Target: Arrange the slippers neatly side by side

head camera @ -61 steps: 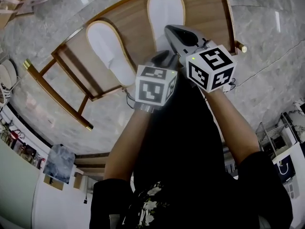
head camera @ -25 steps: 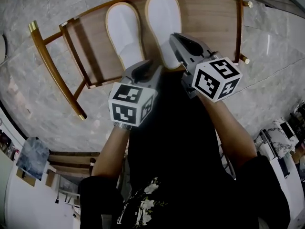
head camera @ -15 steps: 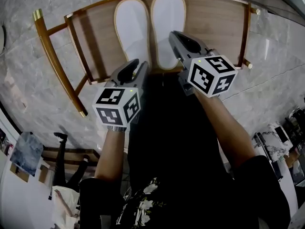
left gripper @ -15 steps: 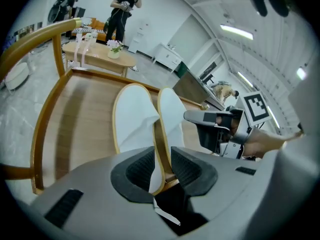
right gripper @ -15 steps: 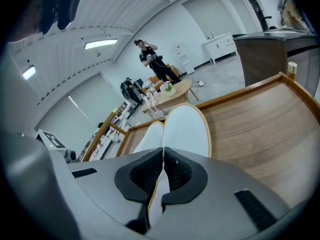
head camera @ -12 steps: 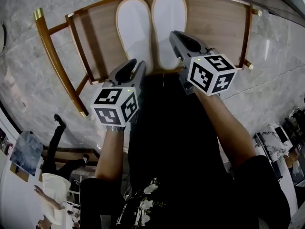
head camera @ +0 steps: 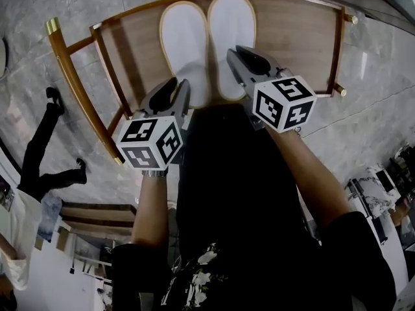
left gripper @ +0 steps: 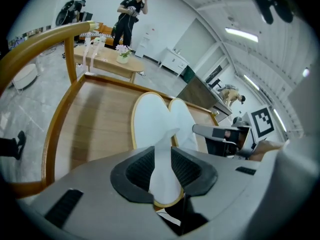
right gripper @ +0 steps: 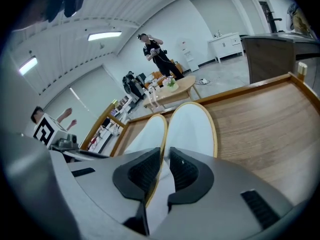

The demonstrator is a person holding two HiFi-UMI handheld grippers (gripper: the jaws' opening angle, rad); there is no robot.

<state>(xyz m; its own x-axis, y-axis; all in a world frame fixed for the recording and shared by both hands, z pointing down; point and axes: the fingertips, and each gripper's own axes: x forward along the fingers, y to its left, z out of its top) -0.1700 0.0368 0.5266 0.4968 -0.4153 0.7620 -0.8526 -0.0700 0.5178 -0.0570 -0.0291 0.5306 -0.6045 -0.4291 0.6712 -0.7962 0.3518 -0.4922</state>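
Slippers (head camera: 231,37), 2, look soft, light; I'd take heel rims. Left gripper (left gripper: 162,168) pinches left slipper (head camera: 185,44) heel; right gripper (right gripper: 166,168) just opening, rim loose between jaws.

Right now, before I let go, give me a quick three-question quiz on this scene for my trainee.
1. True or false: the left slipper and the right slipper lie at opposite ends of the wooden bench.
2. Which gripper is clamped on slipper fabric? A left; B right; C neither.
3. Fill in: both grippers are at the slippers' ends ___ the person.
Key: 1 false, they lie side by side, edges meeting. 2 A: the left gripper pinches the left slipper's white fabric; the right gripper has jaws that have just been opening, the right slipper's edge loose between them. 3 nearest.
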